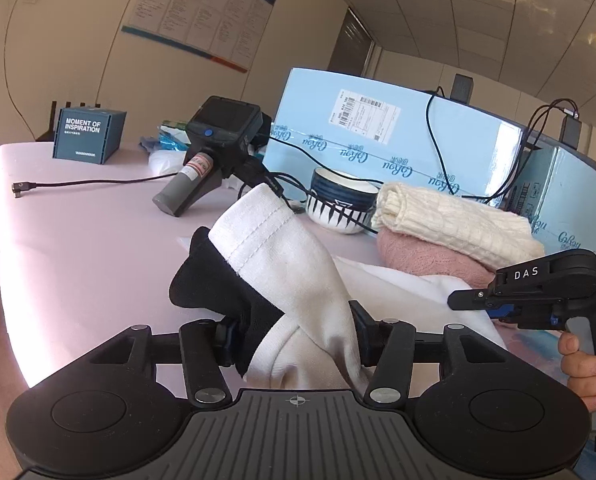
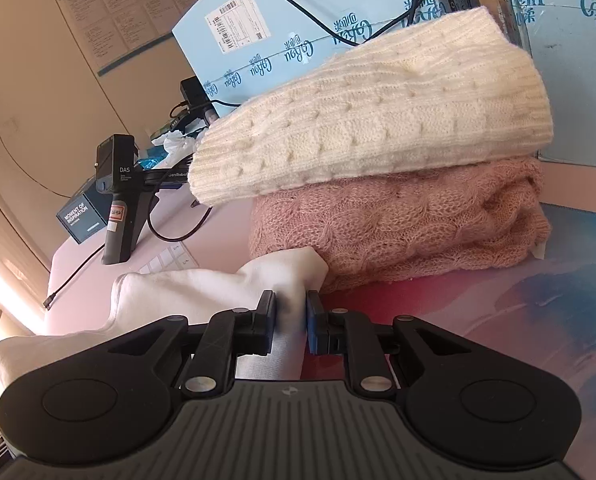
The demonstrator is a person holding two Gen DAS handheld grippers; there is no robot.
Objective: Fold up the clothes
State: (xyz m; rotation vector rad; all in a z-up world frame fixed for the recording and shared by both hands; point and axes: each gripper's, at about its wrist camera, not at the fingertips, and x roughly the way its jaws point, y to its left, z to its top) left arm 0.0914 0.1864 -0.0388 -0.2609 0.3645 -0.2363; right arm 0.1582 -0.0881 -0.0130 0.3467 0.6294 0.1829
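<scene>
Pink cloth covers the table, and many things sit on it. A cream knit sweater lies folded on top of a pink knit sweater. The two make a stack near the right gripper. Behind the stack stands a big light blue box with black cables hanging over it. A blue and white bowl sits just beside the stack, in front of the box. A spare gripper rests on the table farther back, with a black cord running from it. A small dark blue box with white words stands at the far end. A poster hangs on the wall.

The white garment with a black part is the thing being folded. It lies on the table in front of the stack. The left gripper is closed on a bunch of it, both white and black cloth, and that bunch stands up between the fingers. The right gripper pinches a white corner of the same garment, right up against the pink sweater. Its fingers sit close together with the cloth squeezed between them. In the left wrist view, a hand holds the right gripper's handle at the right edge.
</scene>
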